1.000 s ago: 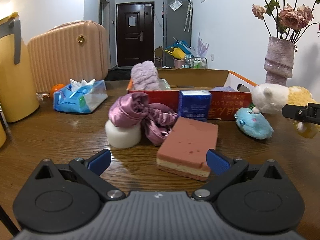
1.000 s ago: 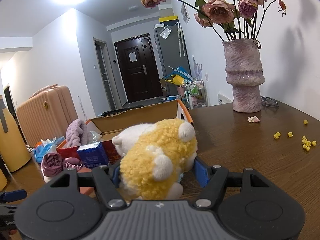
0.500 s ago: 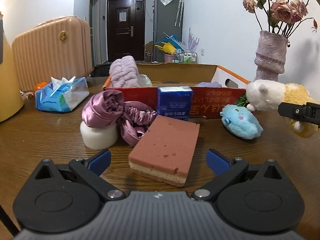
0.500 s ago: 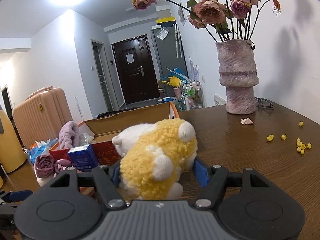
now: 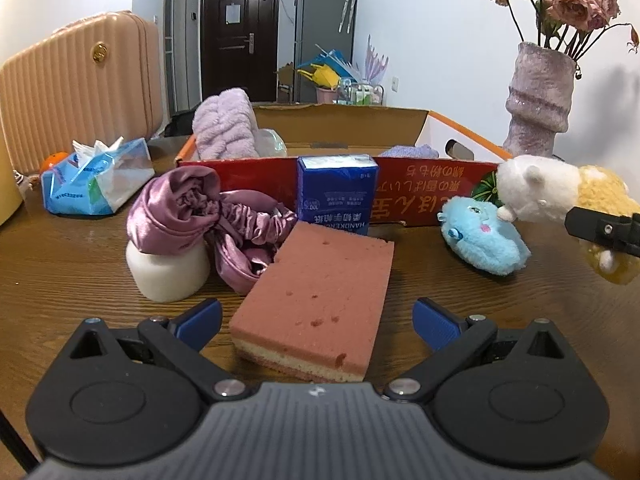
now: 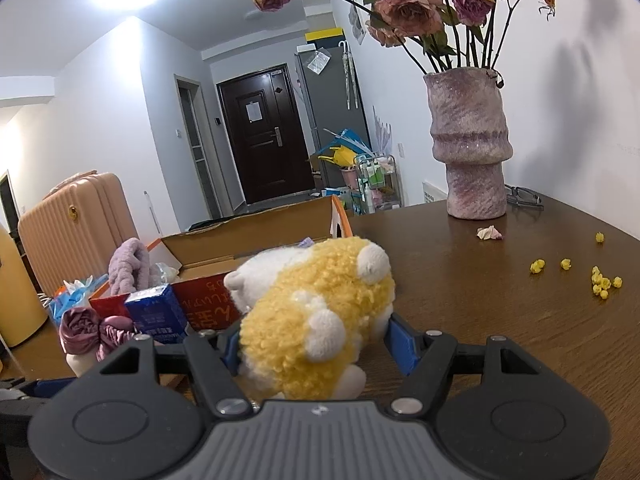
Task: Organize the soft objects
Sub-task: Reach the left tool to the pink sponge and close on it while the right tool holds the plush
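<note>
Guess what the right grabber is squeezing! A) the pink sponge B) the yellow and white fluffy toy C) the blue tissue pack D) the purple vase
B: in the right wrist view the right gripper has its blue pads pressed against both sides of the yellow and white fluffy toy.

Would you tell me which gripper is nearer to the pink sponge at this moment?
Left. The left gripper has its open fingers on either side of the pink sponge's near end, not pressing it. The right gripper is off beside the box, shut on the yellow plush toy.
</note>
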